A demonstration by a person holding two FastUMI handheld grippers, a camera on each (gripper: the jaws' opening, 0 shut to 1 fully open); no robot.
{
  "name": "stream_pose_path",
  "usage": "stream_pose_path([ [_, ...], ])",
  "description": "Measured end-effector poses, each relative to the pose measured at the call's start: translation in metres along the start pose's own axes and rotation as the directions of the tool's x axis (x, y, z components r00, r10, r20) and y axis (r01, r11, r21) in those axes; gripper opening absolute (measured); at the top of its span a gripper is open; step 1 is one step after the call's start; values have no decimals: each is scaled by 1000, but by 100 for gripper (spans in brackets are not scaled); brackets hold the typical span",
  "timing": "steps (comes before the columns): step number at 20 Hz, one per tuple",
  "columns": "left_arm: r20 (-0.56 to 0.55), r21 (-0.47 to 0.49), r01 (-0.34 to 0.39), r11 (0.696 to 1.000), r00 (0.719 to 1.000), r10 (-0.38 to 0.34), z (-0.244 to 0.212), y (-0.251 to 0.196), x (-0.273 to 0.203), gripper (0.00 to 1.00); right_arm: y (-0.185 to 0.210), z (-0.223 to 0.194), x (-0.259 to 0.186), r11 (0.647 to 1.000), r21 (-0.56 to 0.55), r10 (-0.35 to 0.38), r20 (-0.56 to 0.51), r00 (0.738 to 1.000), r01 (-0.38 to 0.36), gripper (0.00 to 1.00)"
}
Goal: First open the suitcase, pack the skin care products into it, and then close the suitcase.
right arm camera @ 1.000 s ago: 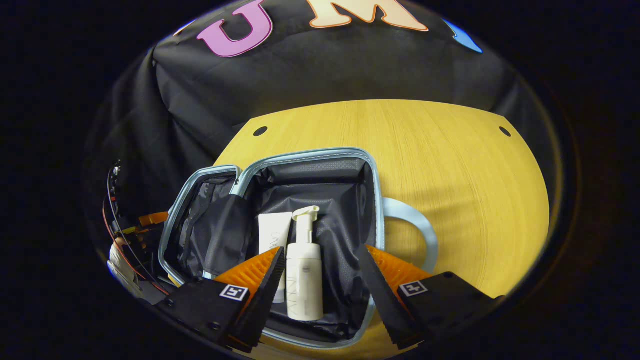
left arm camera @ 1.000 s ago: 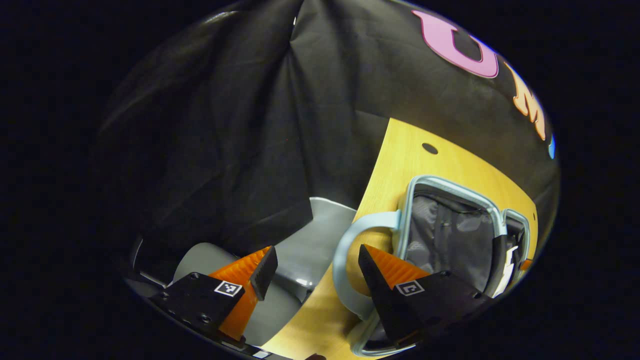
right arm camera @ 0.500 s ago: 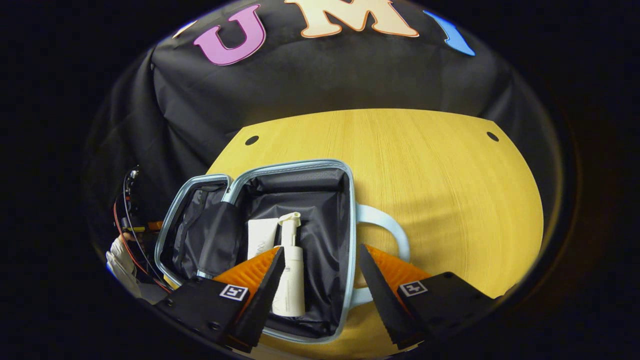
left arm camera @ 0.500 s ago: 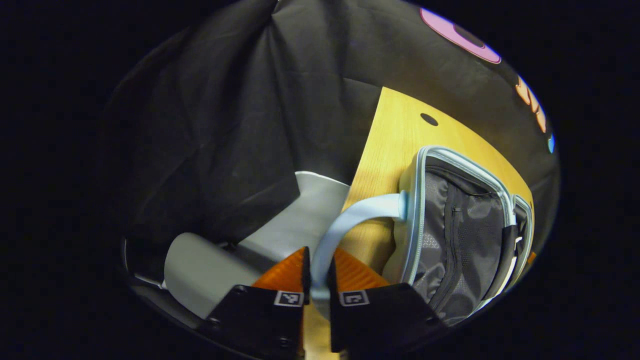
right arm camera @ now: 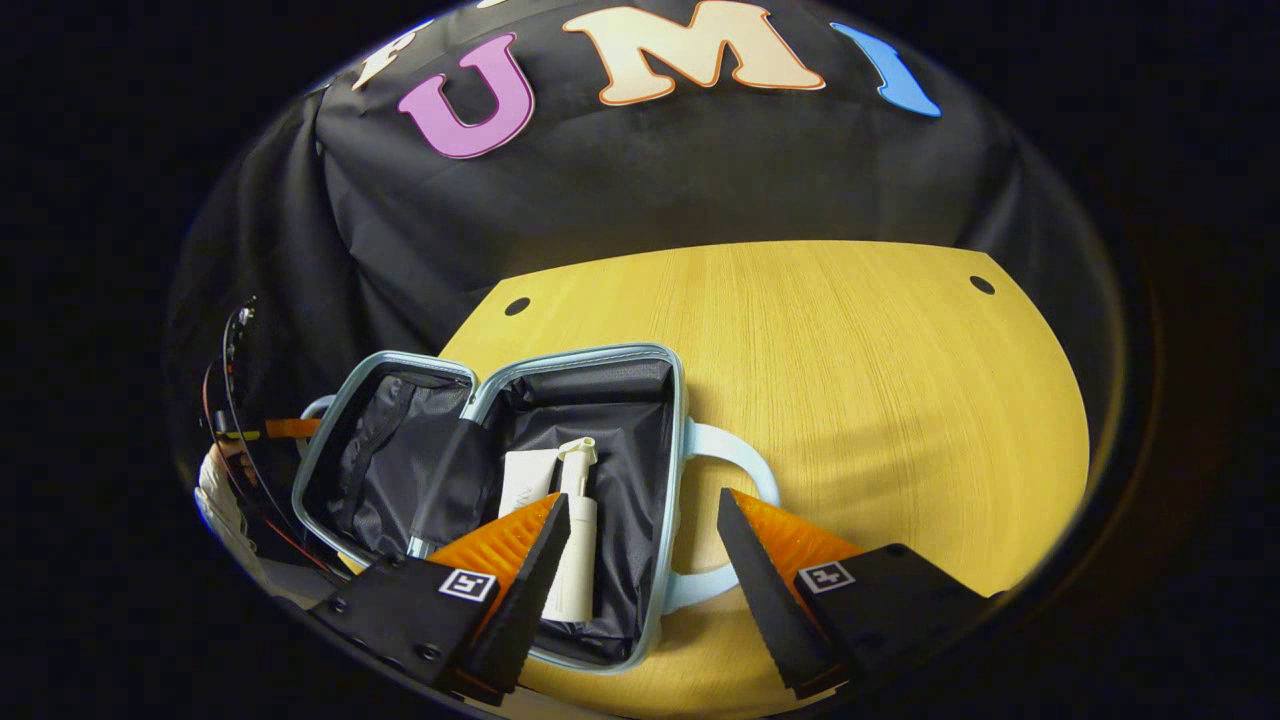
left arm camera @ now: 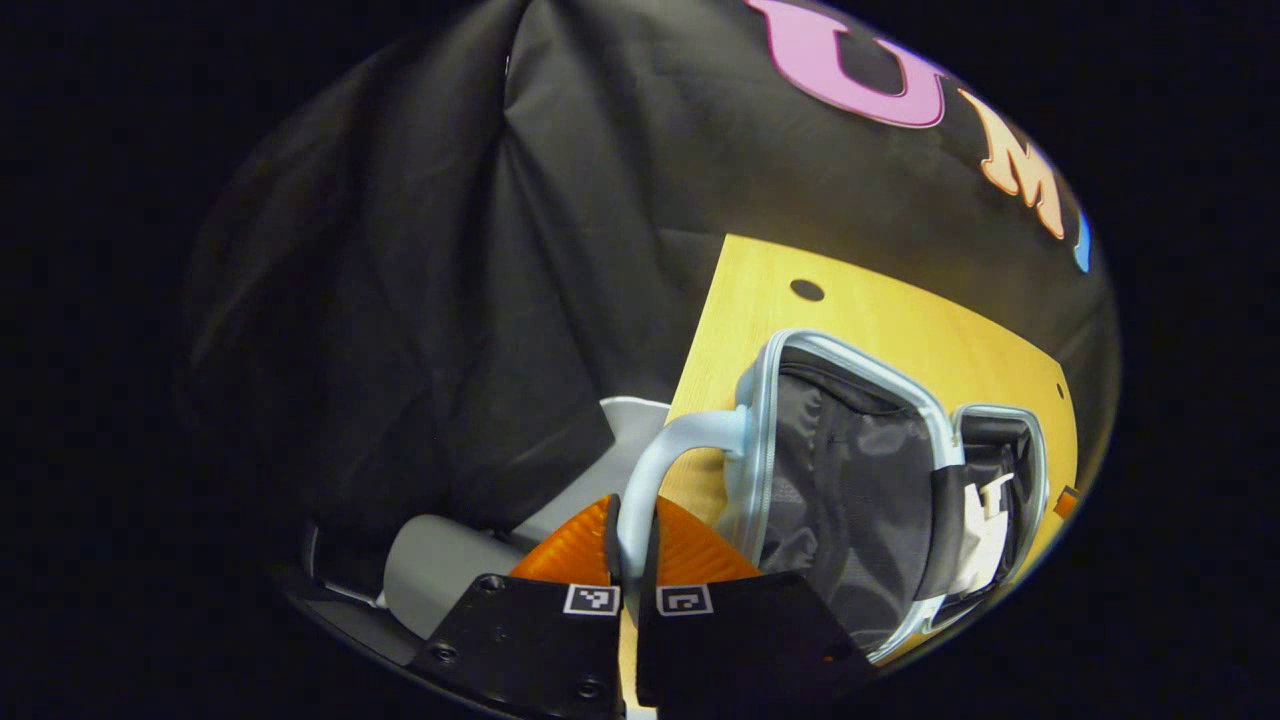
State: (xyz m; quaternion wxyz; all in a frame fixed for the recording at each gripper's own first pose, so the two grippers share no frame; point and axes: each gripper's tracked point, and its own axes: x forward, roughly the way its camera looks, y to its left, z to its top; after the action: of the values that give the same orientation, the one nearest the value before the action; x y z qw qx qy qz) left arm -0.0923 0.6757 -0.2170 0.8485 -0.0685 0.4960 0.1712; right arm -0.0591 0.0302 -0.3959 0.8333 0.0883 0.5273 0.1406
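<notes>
Left gripper [left arm camera: 630, 545] clamps the lid-side handle [left arm camera: 660, 465] as packing gives way to closing.

Its fingers pinch the pale strap at the frame's lower centre; the right gripper [right arm camera: 635, 545] hangs with jaws apart, holding nothing, over the open suitcase [right arm camera: 672, 420] at lower left of its view; a pump bottle [right arm camera: 577, 530] and tube [right arm camera: 525, 478] lie inside; the table [right arm camera: 850, 380] spreads beyond; next, judging by the grip, the lid half must swing over squarely onto the base.

No legible text is found; faint print on the pump bottle [right arm camera: 577, 560] and tube [right arm camera: 525, 482] cannot be read, and only coded square markers are carried.
</notes>
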Motion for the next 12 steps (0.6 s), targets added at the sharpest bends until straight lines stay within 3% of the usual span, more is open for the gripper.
stream_pose_path([
  [1, 31, 7, -3, 1000, 1000, 3, 9, -8, -13, 0, -2, -1, -4, 1000, -5, 10, 5, 1000, -10, 89],
  [3, 67, 28, -14, 999, 998, 12, 20, -19, -42, 0, -10, 1, -12, 1000, -20, 24, 18, 1000, -24, 94],
  [5, 95, 33, -12, 999, 995, 9, 29, -32, -66, 0, -19, 3, -19, 999, -24, 38, 32, 999, -38, 89],
  [11, 169, 7, 69, 998, 983, -69, 65, -102, -114, 0, -52, 7, -46, 997, 11, 71, 71, 995, -72, 89],
  [12, 183, 17, 87, 996, 979, -88, 69, -115, -125, 0, -58, 7, -50, 997, 19, 75, 75, 994, -77, 94],
])
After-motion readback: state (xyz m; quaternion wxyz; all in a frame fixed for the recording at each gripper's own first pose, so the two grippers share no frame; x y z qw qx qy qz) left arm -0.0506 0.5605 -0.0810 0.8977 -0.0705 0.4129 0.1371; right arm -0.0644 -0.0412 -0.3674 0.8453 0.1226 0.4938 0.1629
